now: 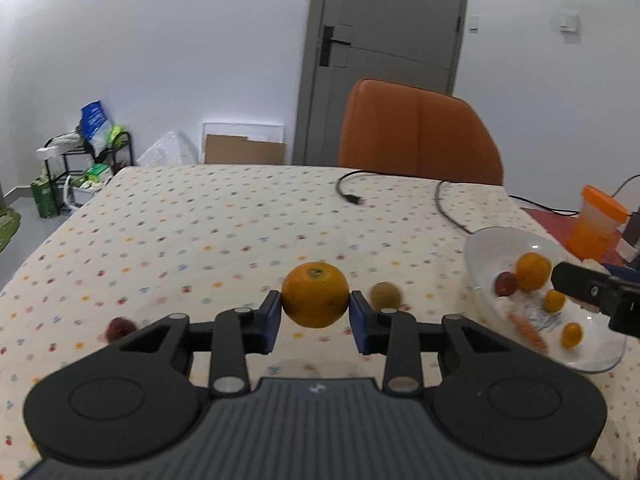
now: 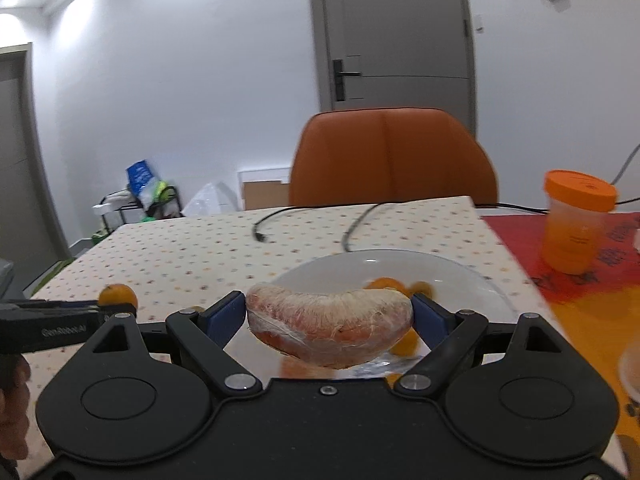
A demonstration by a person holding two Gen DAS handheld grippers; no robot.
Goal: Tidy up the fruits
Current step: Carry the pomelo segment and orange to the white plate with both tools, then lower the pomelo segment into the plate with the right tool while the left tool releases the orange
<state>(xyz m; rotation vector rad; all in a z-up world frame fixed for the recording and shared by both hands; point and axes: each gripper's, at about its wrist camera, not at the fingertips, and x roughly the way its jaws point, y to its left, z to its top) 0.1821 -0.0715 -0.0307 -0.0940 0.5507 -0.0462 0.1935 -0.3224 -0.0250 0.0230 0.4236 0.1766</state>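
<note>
While the left gripper (image 1: 315,312) pinches an orange (image 1: 315,294) in its jaws clear of the bench (image 1: 192,220), the right gripper (image 2: 329,316) clamps a wrapped pomelo wedge (image 2: 329,325) over the glass bowl (image 2: 472,280) (likely to drop it there).

Tablecloth (image 1: 200,232): matt printed cloth. Bowl (image 1: 480,248): glossy, smooth. Orange (image 1: 315,294): dimpled, slight sheen. Grapefruit wedge (image 2: 329,320): clear plastic film wrap, fibrous pith. Chair (image 1: 416,132): smooth leather-like.
</note>
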